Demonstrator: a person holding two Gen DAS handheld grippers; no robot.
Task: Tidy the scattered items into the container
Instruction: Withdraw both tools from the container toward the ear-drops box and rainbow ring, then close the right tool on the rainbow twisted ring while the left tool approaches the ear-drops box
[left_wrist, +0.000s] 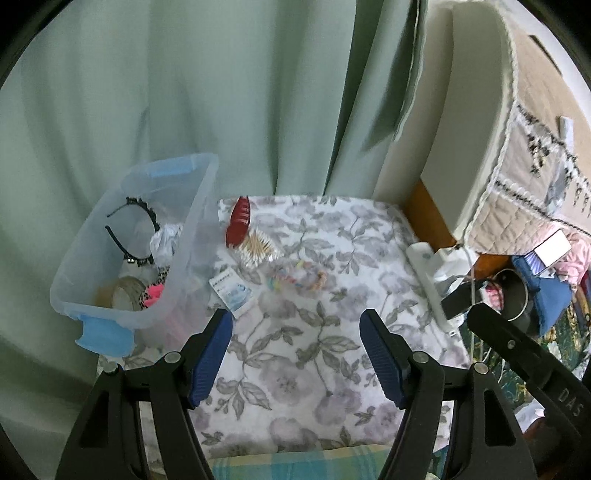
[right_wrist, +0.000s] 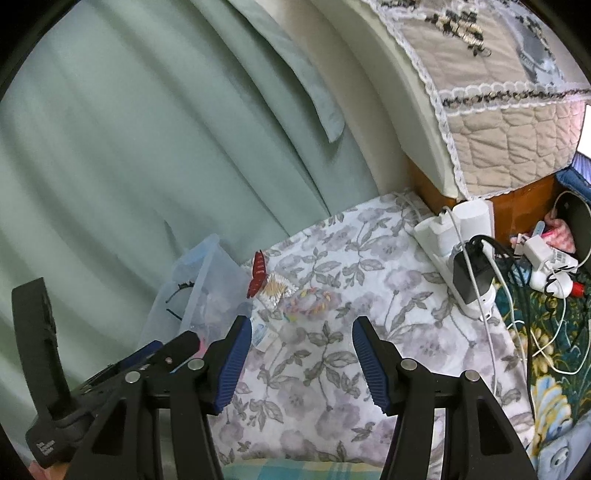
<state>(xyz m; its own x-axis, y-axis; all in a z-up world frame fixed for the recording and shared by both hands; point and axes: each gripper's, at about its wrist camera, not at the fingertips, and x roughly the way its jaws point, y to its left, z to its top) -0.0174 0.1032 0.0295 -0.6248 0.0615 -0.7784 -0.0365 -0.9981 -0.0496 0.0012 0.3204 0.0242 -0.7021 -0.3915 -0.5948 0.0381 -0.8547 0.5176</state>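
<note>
Both grippers are up over the floral cloth (left_wrist: 332, 258) now, and both are empty. My left gripper (left_wrist: 295, 354) stands released, jaws wide apart with nothing but cloth showing between them. My right gripper (right_wrist: 301, 360) is the same, spread and holding nothing.

The clear container (left_wrist: 92, 280) sits at the cloth's far left corner, against the green curtain (left_wrist: 184, 92). It's partly filled already: a black headband (left_wrist: 136, 236), a roll of tape (left_wrist: 127, 295) and something pink with leopard spots (left_wrist: 153, 293) lie inside.

Plenty left outside, though. A red hair claw (left_wrist: 238, 221) lies just beside the container's right wall, near the cloth's far edge. Touching it is a packet of cotton swabs (left_wrist: 258, 247). Next to that, toward the middle, a bag of pastel hair ties (left_wrist: 295, 278). A small white-and-blue packet (left_wrist: 232, 293) lies nearest my left gripper, close to the container wall.

So I'd call this roughly halfway, four pieces to go. The white-and-blue packet looks like the nearest pick.
</note>
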